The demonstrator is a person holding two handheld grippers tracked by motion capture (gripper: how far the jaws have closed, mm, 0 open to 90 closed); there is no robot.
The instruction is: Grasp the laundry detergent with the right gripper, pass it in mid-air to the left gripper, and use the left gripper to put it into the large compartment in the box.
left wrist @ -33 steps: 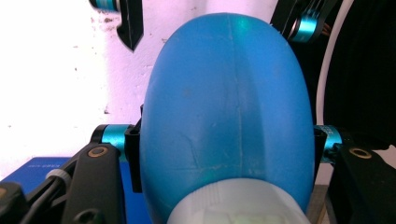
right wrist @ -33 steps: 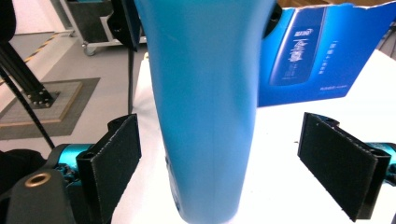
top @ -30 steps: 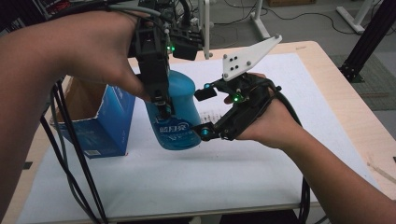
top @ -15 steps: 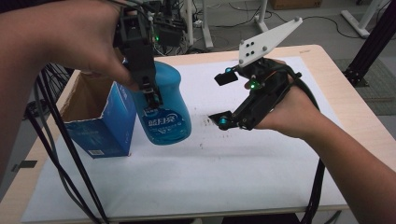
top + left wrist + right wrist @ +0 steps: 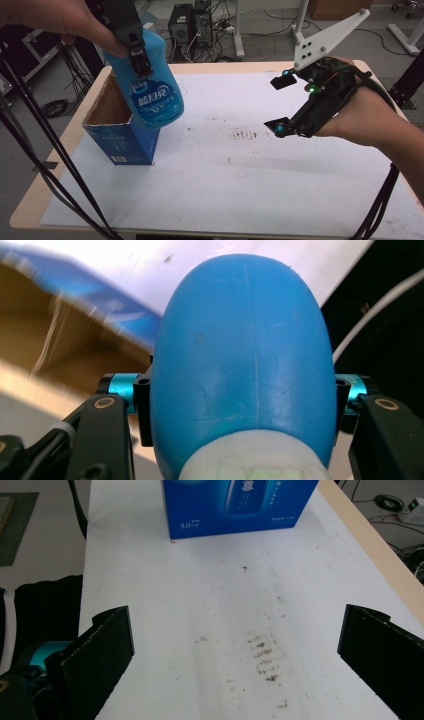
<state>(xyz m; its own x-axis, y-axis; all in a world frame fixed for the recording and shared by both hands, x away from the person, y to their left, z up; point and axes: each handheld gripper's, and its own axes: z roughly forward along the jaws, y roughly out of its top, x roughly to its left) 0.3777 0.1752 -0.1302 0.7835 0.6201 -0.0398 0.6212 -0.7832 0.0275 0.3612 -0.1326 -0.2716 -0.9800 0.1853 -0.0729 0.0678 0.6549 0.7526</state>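
A blue plastic bottle (image 5: 156, 97) with a printed label hangs tilted in the air, its base over the open top of a blue carton (image 5: 120, 142). My left gripper (image 5: 141, 67) is shut on the bottle (image 5: 245, 340), one pad on each side near the white neck, with the carton's brown inside (image 5: 55, 335) below. My right gripper (image 5: 277, 106) hovers over the right half of the white sheet. Its jaws have just been opening and stand wide, with nothing between them. In the right gripper view that gripper (image 5: 235, 645) points across the sheet at the carton's printed face (image 5: 240, 505).
The white sheet (image 5: 240, 195) covers the wooden table and has dark smudges (image 5: 245, 134) near its middle. Black cables (image 5: 30, 160) hang down at the left. A computer tower (image 5: 192, 22) and a black stand (image 5: 406, 75) are on the floor beyond the table.
The left gripper has carried the bottle up and to the left, over the carton. The right gripper has come off the bottle, opened wide and drawn back to the right.
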